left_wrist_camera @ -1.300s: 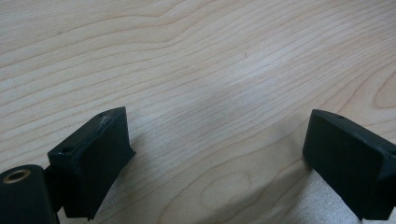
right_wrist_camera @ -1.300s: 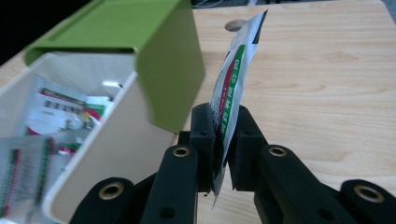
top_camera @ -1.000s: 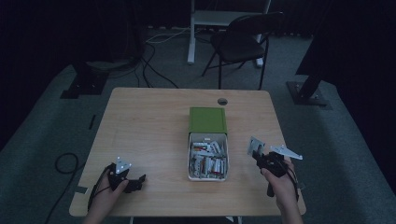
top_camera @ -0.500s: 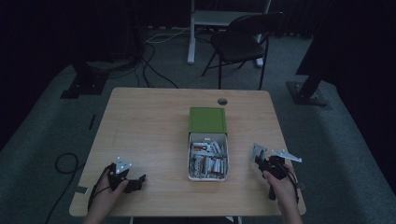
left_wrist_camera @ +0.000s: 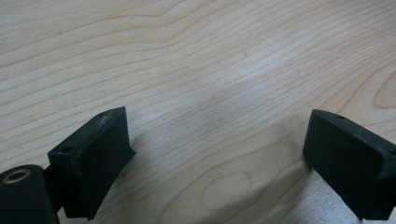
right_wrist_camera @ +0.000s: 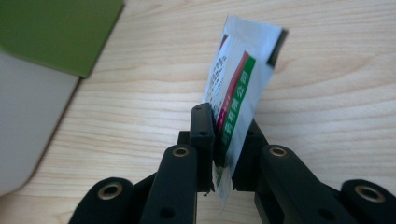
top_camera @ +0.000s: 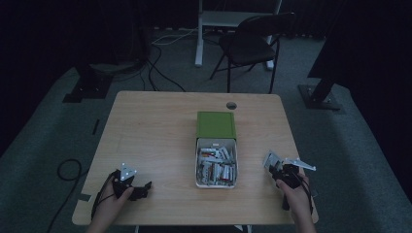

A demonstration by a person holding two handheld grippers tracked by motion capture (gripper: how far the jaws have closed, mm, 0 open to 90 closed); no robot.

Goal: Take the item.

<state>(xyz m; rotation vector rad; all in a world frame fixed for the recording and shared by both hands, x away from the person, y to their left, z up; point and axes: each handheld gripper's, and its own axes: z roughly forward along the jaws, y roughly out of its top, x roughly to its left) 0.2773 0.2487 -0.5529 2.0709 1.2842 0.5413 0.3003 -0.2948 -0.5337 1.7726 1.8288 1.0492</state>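
Right gripper (right_wrist_camera: 223, 140) is pinching one sachet (right_wrist_camera: 238, 88) upright, white box (top_camera: 216, 165) at its left holding many more; left gripper (left_wrist_camera: 219, 154) is idling wide apart

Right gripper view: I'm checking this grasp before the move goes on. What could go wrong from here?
1. The right tongs pinch the thin white sachet with red and green print only near its lower end; most of it stands free above, so it may flop or slip out.
2. The white box of sachets beside the green lid looks full, so a sachet could catch there.
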